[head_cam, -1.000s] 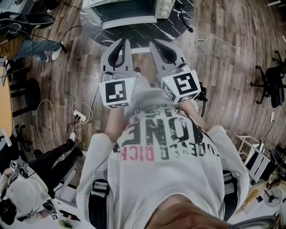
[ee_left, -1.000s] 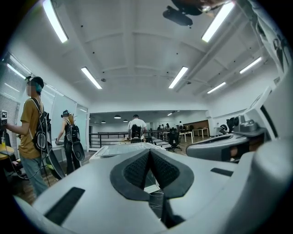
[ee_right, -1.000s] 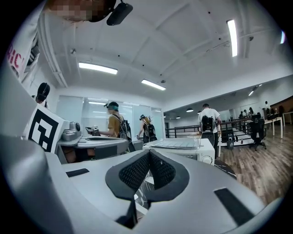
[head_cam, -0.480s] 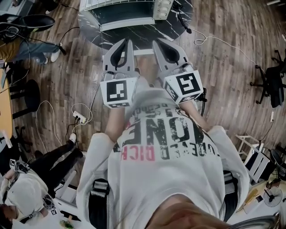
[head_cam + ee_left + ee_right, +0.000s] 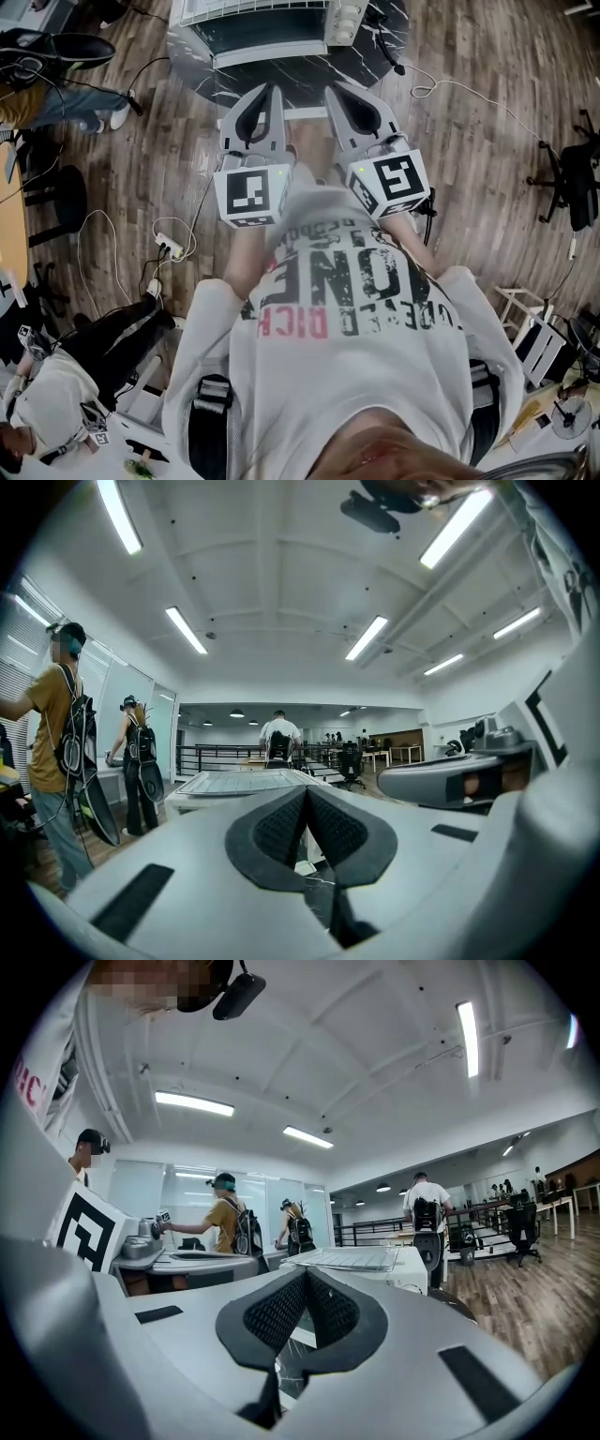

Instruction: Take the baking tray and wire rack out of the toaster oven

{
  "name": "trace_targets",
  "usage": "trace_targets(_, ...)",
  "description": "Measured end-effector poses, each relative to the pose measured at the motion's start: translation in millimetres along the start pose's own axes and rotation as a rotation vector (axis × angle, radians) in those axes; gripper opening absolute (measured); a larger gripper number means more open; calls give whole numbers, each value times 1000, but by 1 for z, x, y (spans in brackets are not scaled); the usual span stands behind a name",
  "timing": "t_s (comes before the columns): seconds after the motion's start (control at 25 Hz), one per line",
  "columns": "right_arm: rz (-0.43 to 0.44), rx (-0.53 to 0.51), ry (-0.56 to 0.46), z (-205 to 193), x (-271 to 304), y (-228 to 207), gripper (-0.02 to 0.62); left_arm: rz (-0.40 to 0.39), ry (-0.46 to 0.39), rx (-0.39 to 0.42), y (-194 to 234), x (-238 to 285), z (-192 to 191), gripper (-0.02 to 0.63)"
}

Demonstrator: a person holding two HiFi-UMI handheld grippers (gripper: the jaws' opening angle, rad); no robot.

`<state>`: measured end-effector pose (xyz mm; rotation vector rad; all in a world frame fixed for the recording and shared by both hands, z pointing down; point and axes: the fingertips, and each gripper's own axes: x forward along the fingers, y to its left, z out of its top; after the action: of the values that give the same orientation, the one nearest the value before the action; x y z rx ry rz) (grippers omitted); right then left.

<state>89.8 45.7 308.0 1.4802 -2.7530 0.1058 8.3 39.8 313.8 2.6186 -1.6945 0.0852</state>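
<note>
Toaster oven (image 5: 267,23) just ahead of my claw tips, on the dark round table (image 5: 199,62), my left claw (image 5: 272,91) pressed together on nothing, my right claw (image 5: 332,92) beside it, likewise closed, empty, neither touching the oven

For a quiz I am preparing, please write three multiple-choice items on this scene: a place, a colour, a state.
1. Where does the toaster oven stand? A on the floor; B on the dark table; C on a chair.
2. What colour is the floor? A white; B green; C brown.
3. How are the left tongs and right tongs? A open; B shut, empty; C shut on a tray.
Key: 1 B, it sits on that table; 2 C, brown planks; 3 B, jaws meet, nothing between.
</note>
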Motion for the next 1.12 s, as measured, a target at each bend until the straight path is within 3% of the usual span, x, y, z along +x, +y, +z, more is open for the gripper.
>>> trace_targets(1.12,6,21,27,-11,-1,1,2,14,18,-37,2,-3,-9,3)
